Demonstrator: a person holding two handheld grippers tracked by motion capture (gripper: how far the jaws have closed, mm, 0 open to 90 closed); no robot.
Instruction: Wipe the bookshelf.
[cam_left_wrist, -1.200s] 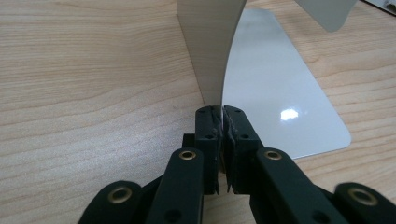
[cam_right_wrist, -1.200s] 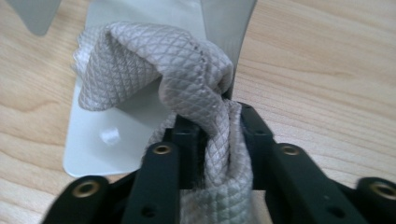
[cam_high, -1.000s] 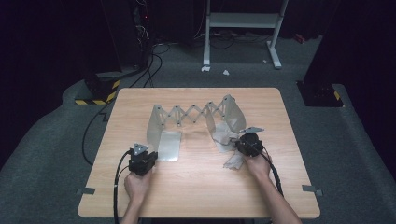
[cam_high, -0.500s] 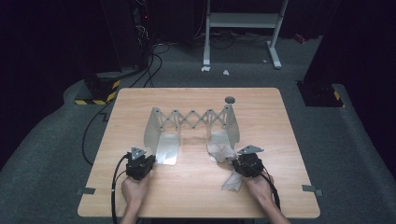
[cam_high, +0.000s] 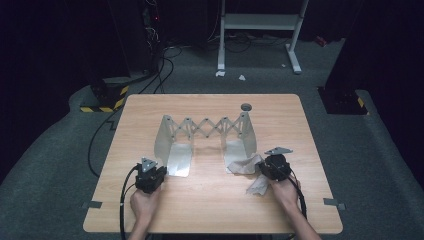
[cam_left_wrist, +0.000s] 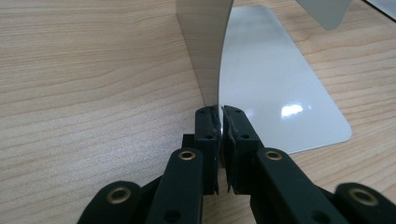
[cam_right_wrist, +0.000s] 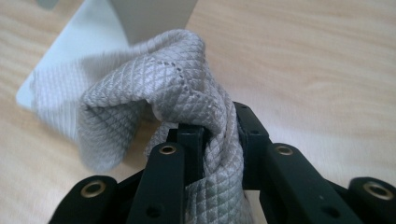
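The left gripper pinches the thin edge of a standing metal sheet, jaws closed tight on it. The sheet's flat, shiny foot lies on the wooden desk, perhaps joined below.

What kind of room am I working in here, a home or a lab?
Probably a lab or recording studio: one bare wooden table on grey carpet, black curtains around it, and cables running from equipment behind.

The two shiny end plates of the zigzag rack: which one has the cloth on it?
The end plate near the right gripper; the grey cloth drapes off its foot. The other plate, pinched by the left gripper, is bare.
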